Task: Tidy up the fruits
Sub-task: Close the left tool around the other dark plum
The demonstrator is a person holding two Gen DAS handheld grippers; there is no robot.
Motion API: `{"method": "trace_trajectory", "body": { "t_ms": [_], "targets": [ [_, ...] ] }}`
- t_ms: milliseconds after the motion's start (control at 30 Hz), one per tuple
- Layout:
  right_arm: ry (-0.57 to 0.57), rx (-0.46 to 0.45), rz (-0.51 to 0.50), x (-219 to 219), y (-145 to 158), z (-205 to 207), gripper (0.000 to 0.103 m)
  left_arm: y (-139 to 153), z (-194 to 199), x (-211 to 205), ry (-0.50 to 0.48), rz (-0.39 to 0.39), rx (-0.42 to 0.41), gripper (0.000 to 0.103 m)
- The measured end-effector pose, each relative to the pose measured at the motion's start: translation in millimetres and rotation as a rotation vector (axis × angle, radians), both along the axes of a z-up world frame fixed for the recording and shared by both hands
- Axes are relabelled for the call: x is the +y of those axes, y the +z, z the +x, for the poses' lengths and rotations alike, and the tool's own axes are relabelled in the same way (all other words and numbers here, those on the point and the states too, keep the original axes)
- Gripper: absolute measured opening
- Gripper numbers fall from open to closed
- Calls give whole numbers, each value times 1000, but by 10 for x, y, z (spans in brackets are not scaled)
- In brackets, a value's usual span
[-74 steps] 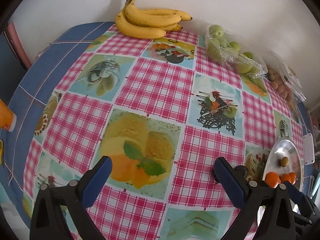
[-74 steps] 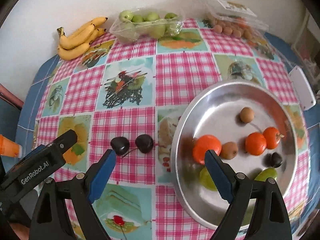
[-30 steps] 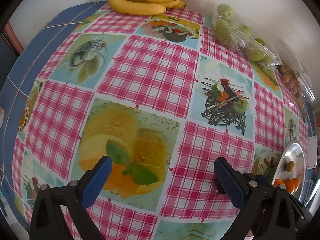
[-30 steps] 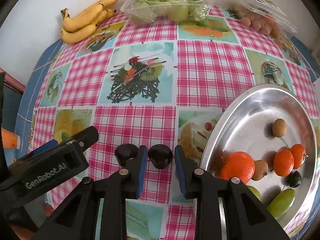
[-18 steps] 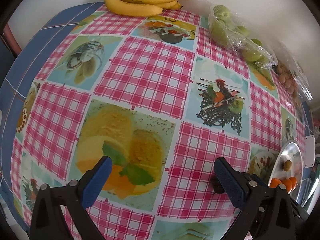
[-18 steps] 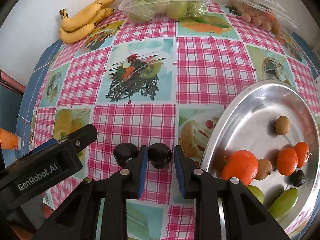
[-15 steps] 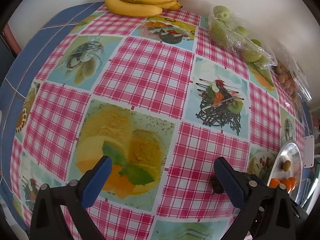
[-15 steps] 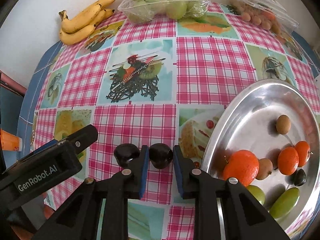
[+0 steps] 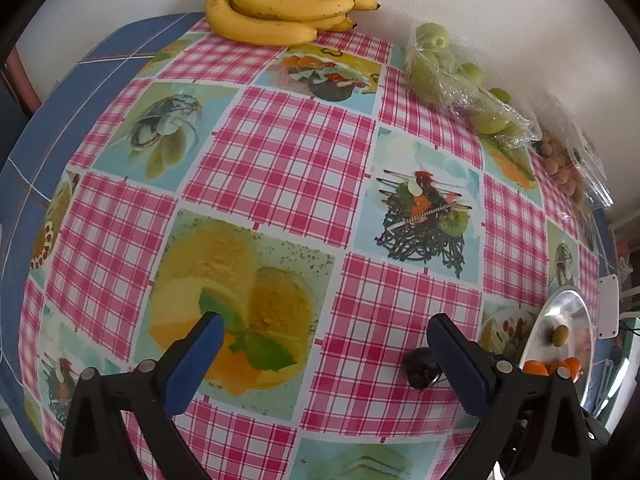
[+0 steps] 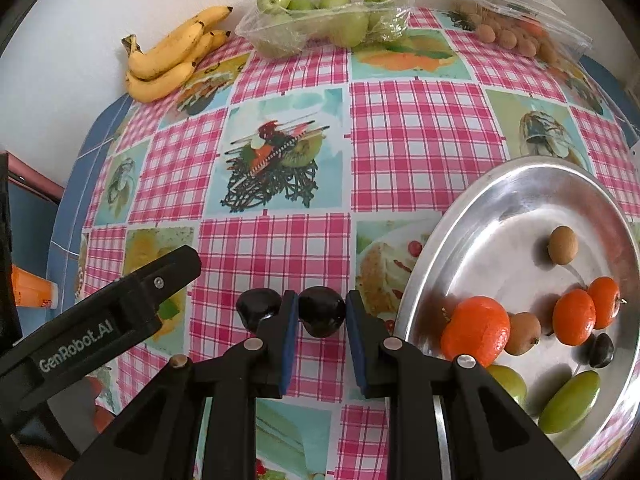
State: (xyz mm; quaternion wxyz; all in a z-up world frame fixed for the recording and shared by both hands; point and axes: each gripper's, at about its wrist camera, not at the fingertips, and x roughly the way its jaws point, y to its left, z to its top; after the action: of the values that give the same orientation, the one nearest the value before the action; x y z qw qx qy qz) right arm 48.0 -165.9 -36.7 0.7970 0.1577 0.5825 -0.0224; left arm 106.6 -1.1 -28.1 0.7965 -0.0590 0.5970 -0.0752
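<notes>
The right claw (image 10: 320, 316) is clamped on a dark plum (image 10: 322, 312) near the tabletop's (image 10: 420, 132) front edge; a second plum (image 10: 258, 308) sits just beside its left finger. The left claw (image 9: 320, 354) stands wide open and empty. A steel tray (image 10: 500, 208) of fruit lies at the right. Bananas (image 10: 172, 60) and bagged green fruit (image 10: 324, 20) line the far edge.
</notes>
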Motion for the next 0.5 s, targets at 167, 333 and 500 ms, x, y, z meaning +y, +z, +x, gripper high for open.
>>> {"method": "trace_trajectory", "body": {
  "t_ms": [167,333,500],
  "targets": [
    [-16,-29,17,-61,135,-42,25,40,-5,-22,-7,-1,-11,102],
    [-47,-41,28,-203,246,-111,25,45,-17,-133,-36,7,-18,100],
    [-81,-70,46,-363,370,-205,25,30,-61,-239,-72,3,-11,91]
  ]
}}
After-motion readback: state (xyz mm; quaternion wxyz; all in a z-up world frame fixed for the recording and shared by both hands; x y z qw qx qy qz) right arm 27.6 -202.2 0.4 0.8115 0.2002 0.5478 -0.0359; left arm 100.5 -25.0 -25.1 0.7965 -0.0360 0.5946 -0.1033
